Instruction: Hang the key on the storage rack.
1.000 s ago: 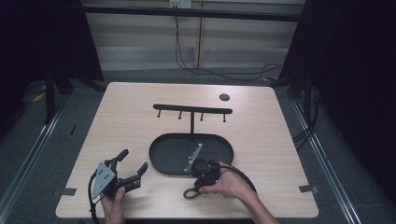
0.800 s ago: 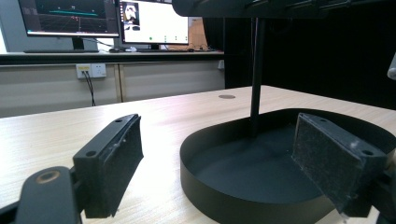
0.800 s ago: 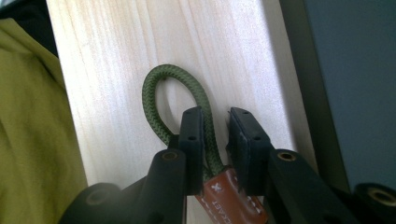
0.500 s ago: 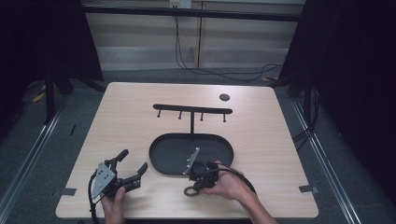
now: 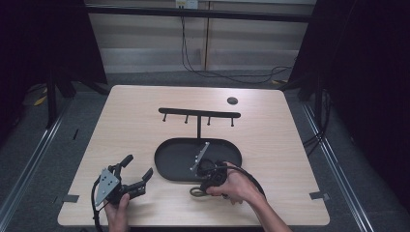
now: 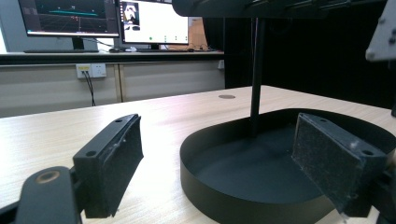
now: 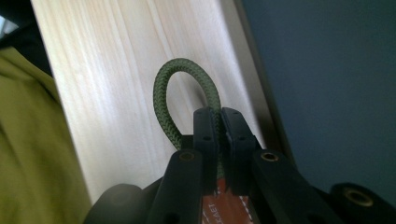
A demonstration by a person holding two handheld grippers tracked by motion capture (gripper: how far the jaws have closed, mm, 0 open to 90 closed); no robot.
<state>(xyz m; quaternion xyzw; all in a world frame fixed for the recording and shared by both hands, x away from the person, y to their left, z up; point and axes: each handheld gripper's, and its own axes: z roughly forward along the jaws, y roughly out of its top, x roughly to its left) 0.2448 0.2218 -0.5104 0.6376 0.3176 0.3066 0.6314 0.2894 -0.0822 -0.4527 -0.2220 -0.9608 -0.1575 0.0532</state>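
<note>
My right gripper [image 7: 220, 116] is shut on a green braided cord loop [image 7: 187, 93], and a brown stitched tag [image 7: 224, 205] shows low between the jaws. In the high view the right gripper [image 5: 203, 186] sits just in front of the black oval tray [image 5: 169, 166], with the cord loop [image 5: 196, 192] lying on the table near its front edge. My left gripper [image 5: 137, 166] rests left of the tray, jaws wide open and holding nothing. In the left gripper view, the left gripper [image 6: 219, 123] faces the tray [image 6: 224, 200] and its upright post [image 6: 256, 70].
A black hook bar [image 5: 199, 114] stands on the post above the tray's back. A small black disc [image 5: 232, 100] lies at the far right of the wooden table [image 5: 121, 125]. The table's front edge and a yellow-green garment [image 7: 32, 154] are close to the right gripper.
The right hand has shifted slightly to the left, with the cord still held between the jaws. The left gripper has stayed where it was, open.
</note>
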